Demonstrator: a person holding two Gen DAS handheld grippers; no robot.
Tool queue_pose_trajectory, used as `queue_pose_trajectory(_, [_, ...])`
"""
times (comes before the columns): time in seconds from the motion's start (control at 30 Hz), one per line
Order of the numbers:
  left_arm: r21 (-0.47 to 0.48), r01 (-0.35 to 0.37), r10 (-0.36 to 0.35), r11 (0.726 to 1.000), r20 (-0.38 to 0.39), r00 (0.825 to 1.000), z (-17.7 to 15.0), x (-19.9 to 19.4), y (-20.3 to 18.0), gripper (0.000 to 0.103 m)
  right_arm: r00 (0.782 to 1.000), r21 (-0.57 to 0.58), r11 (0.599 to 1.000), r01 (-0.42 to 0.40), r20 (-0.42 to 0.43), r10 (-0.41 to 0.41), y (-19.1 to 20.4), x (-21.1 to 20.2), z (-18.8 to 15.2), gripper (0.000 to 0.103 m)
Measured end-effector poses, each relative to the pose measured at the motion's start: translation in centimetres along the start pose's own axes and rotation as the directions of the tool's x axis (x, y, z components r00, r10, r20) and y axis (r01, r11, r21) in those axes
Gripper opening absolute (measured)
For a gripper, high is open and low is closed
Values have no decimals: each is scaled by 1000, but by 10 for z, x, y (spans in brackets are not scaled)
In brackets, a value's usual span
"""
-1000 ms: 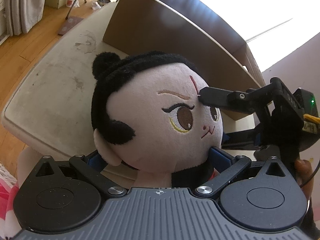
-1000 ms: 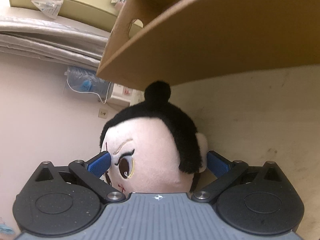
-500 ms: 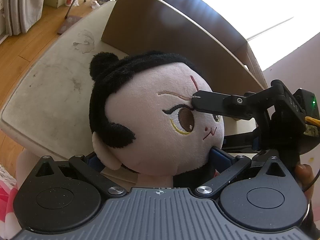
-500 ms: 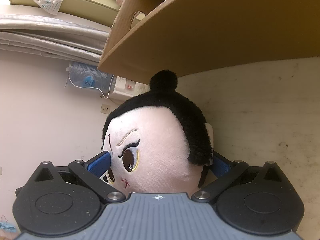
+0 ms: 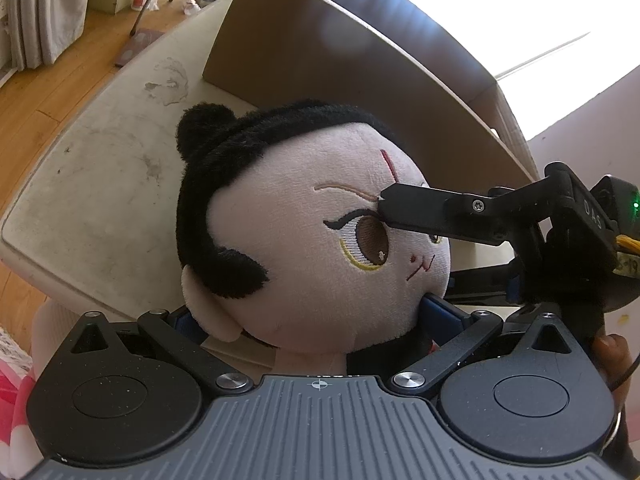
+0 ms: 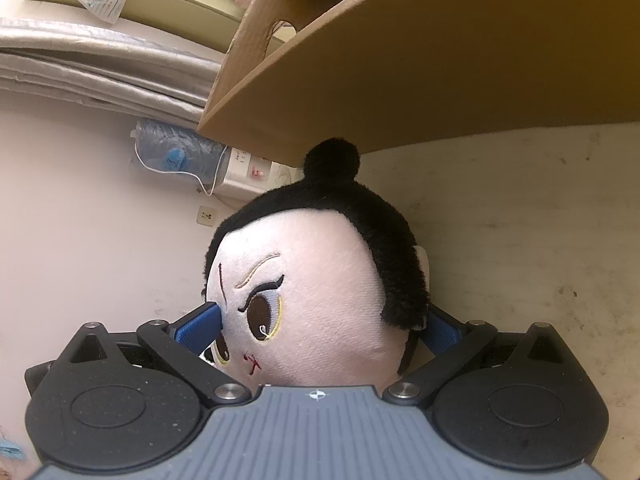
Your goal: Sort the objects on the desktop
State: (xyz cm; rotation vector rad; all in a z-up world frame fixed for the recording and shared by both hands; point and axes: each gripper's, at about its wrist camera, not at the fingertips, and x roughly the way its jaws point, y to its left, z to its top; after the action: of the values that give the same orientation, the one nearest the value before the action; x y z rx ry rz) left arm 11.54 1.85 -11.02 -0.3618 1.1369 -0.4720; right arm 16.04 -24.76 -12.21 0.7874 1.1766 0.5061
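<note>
Plush doll with an oversized pale-pink head, black felt hair gathered into a round topknot, one big brown embroidered eye rimmed in yellow, thin tan eyebrow, a red slash on the forehead and a small red mouth. Held above the near part of the worktop, short of the cardboard box standing toward the far edge. Long axis running from neck to topknot, topknot aimed at the box wall, face turned sideways toward the right claw.

Left claw clenched on the doll at the neck, blue pads tucked under the ear on one side and under the chin on the other. Right claw clamped across the head, one blue pad pressed by the brow, the other behind the hair at the back of the head; seen in the left wrist view as a black finger lying over the far eye.

Worktop cream-coloured, scuffed and stained. Wooden floor beyond its left edge.
</note>
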Motion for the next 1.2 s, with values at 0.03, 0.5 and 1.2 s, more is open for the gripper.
queue_pose_trajectory(0.03, [0, -1, 1, 1000, 0, 1000, 0, 0, 0, 103, 1000, -2, 1000, 2, 0, -2, 1, -1, 0, 103])
queue_pose_trajectory(0.5, [4, -3, 3, 1000, 3, 1000, -1, -1, 1, 103, 1000, -38, 999, 29, -2, -29, 9, 0, -3, 103])
queue_pose_trajectory(1.2, [8, -13, 13, 1000, 13, 1000, -2, -1, -1, 103, 1000, -26, 999, 28, -10, -29, 7, 0, -6, 103])
